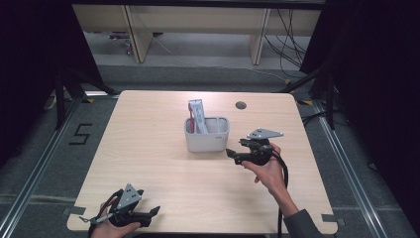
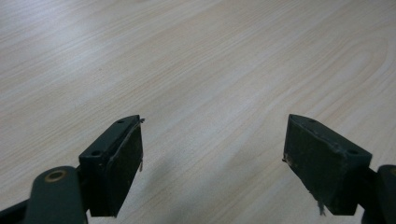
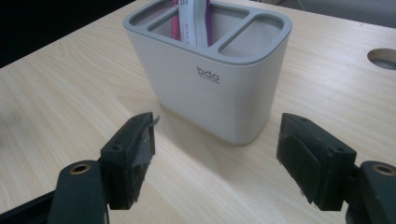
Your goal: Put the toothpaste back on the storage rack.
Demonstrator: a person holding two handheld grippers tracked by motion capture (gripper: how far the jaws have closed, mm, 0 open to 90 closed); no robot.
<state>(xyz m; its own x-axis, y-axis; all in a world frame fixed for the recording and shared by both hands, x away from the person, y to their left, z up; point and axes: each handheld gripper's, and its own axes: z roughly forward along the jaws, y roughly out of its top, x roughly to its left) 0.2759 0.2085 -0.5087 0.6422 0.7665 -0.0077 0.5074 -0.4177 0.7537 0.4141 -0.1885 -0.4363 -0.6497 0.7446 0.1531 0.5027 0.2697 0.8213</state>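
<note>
A: Starting at the left, what is the left gripper doing?

B: It is resting at the near left edge of the table, jaws spread wide with bare wood between them. The left gripper view is showing nothing but wood grain past its pads.

A: And in the middle?

B: The white holder is standing upright at the table's centre, its long side running left to right in the high view. A toothpaste tube is sticking up out of its left part, leaning slightly back, with a pink toothbrush beside it.

A: The right side?

B: The right gripper is hovering just right of the holder, pointing at it, jaws spread and holding nothing. The right gripper view is showing the grey rim's compartments and the lettering "bdo", which the high view is not resolving. The high view is showing the round hole behind the holder.
</note>
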